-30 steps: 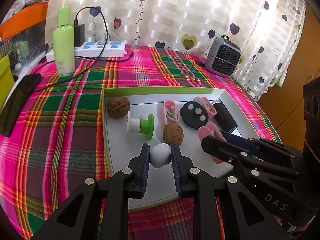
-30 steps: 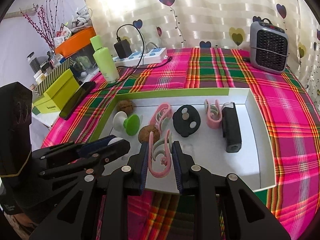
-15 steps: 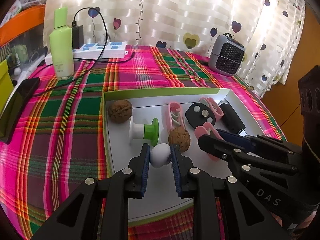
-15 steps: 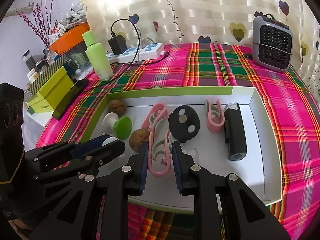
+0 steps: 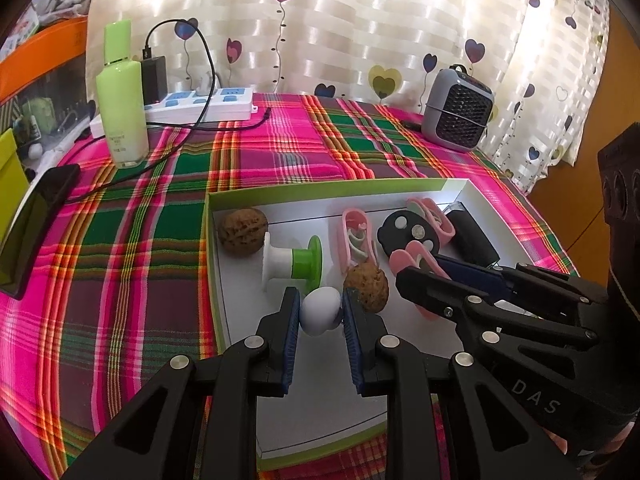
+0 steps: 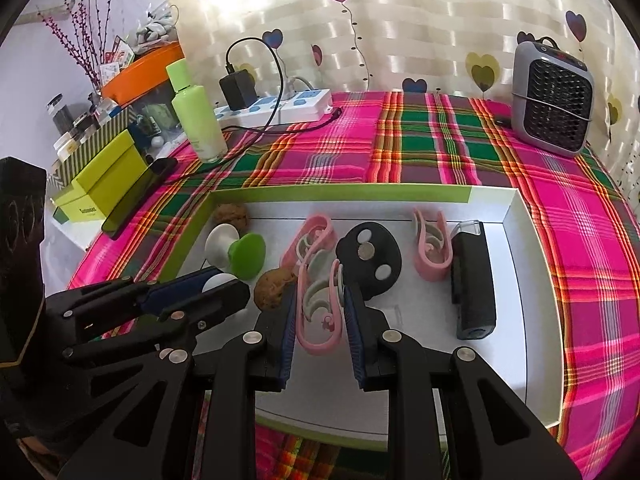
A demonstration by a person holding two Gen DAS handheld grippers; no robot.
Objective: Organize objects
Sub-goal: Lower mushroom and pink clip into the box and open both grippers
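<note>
A white tray [image 5: 224,280] [image 6: 520,320] with a green rim lies on the plaid cloth. My left gripper [image 5: 320,310] is shut on a white rounded piece [image 5: 320,312] above the tray's near left part. My right gripper [image 6: 320,312] is shut on a pink clip [image 6: 320,320] held over the tray's near middle. In the tray lie two walnuts [image 5: 242,231] [image 5: 366,286], a white and green spool [image 5: 292,264], two more pink clips [image 6: 310,240] [image 6: 432,248], a black disc with round spots [image 6: 370,258] and a black block [image 6: 472,280].
On the cloth behind the tray stand a green bottle [image 5: 122,96], a white power strip [image 5: 200,106] with a plugged charger and cable, and a small grey heater [image 6: 552,100]. A dark phone [image 5: 32,216] and a yellow-green box [image 6: 100,176] lie at the left.
Both views have drawn back slightly from the tray, which now sits a little farther off. Each gripper keeps its hold on its piece.
</note>
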